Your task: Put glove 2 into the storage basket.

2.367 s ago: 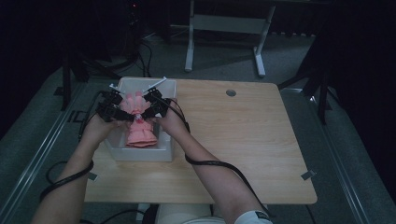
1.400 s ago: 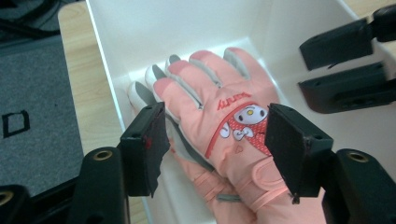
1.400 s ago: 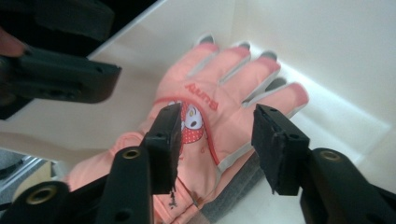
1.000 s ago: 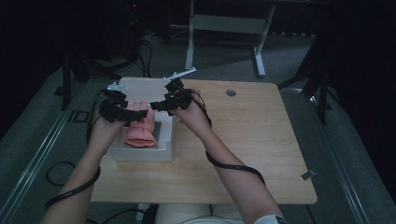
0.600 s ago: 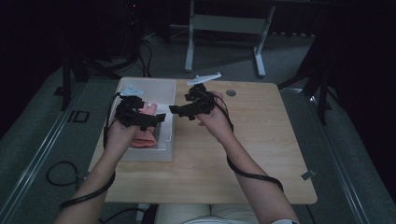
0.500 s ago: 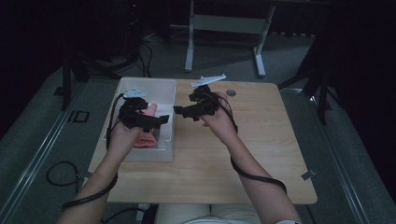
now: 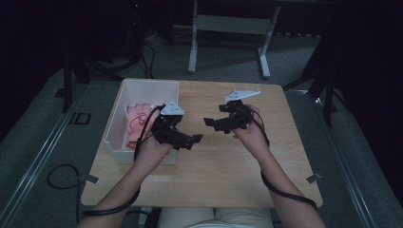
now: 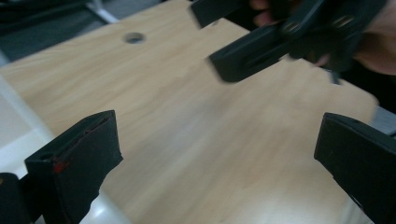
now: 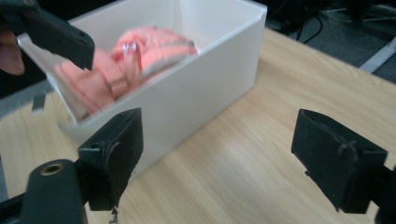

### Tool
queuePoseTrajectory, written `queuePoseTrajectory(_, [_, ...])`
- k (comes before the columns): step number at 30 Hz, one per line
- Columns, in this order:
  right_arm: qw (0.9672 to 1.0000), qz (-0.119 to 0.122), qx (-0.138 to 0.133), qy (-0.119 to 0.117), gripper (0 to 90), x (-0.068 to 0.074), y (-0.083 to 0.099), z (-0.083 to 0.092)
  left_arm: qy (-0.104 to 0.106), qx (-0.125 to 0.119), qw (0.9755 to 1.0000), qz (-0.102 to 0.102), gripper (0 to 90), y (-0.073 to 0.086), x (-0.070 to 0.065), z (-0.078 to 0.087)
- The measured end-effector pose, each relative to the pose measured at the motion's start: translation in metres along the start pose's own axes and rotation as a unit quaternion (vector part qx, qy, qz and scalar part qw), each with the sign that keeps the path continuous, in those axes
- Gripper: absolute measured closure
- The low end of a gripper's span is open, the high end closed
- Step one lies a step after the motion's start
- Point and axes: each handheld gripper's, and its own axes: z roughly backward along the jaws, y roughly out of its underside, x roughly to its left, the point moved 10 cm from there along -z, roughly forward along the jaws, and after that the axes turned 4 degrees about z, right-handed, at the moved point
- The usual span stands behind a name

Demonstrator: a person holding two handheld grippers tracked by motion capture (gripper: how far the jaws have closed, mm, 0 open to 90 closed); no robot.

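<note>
Both grippers empty. Left gripper [image 7: 196, 138] jaws spread wide; right gripper [image 7: 207, 121] jaws just opened further. Pink gloves [image 7: 135, 124] in white bin [image 7: 148, 85], 9 o'clock on table [image 7: 228, 166]. No legible writing.

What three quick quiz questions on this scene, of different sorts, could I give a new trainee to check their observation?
1. True or false: the pink gloves lie inside the white bin.
2. Which holds something: A the left gripper, B the right gripper, C neither?
3. Fill in: the bin stands on the wooden table's ____ side, seen from the high view.

Key: 1 true; 2 C, both sets of fingers stand open over bare wood; 3 left.
</note>
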Motion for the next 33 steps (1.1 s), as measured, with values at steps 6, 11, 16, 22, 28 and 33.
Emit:
queuePoseTrajectory(6, [0.9999,-0.001,0.015,0.005,15.0,-0.007,0.031,0.004,0.030,0.010,0.9993,-0.021,0.1,0.005,-0.025,-0.017])
queuePoseTrajectory(11, [0.9997,-0.011,0.020,0.010,15.0,-0.012,0.051,0.006,0.050,0.031,0.9969,-0.051,0.0,0.019,-0.038,-0.034])
queuePoseTrajectory(16, [0.9994,-0.016,0.029,0.009,14.9,-0.014,0.082,0.005,0.085,0.059,0.9926,-0.064,0.1,0.043,-0.055,-0.055])
queuePoseTrajectory(22, [0.9992,-0.017,0.036,0.008,14.9,-0.016,0.108,0.003,0.100,0.080,0.9890,-0.075,0.0,0.062,-0.065,-0.071])
queuePoseTrajectory(28, [0.9988,-0.015,0.044,0.016,14.5,-0.020,0.135,0.000,0.127,0.083,0.9856,-0.075,0.0,0.078,-0.072,-0.085])
queuePoseTrajectory(33, [0.9983,-0.025,0.045,0.026,14.6,-0.024,0.150,-0.001,0.139,0.094,0.9829,-0.075,0.0,0.092,-0.076,-0.095])
